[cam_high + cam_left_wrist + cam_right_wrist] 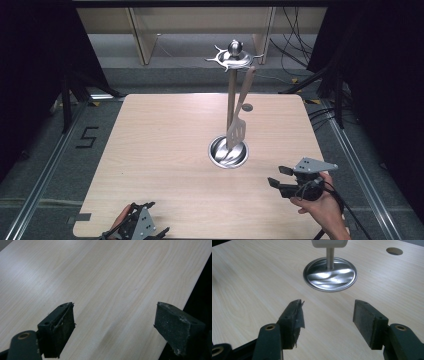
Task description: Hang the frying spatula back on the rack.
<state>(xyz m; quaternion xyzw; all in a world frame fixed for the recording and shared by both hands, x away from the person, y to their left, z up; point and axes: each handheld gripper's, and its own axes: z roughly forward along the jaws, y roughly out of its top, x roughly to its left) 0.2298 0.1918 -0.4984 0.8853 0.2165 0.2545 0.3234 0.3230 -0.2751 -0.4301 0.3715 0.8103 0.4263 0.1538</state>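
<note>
A steel utensil stand (231, 95) rises from a round shiny base (228, 151) near the table's middle. From one of its top hooks (235, 57) hangs a slotted spatula (239, 115), blade down over the base. My right gripper (279, 176) is held open in a hand at the front right, pointing left toward the base (330, 274), nothing between its jaws. In the right gripper view the spatula's blade edge (328, 243) hangs above the base. My left gripper (150, 220) rests at the table's front edge, open over bare wood (112, 290).
The light wooden table (165, 150) has a small round hole (247, 107) behind the stand. Metal rails run along the floor on both sides, and cables lie at the back right. The table's front edge shows dark beside my left jaws.
</note>
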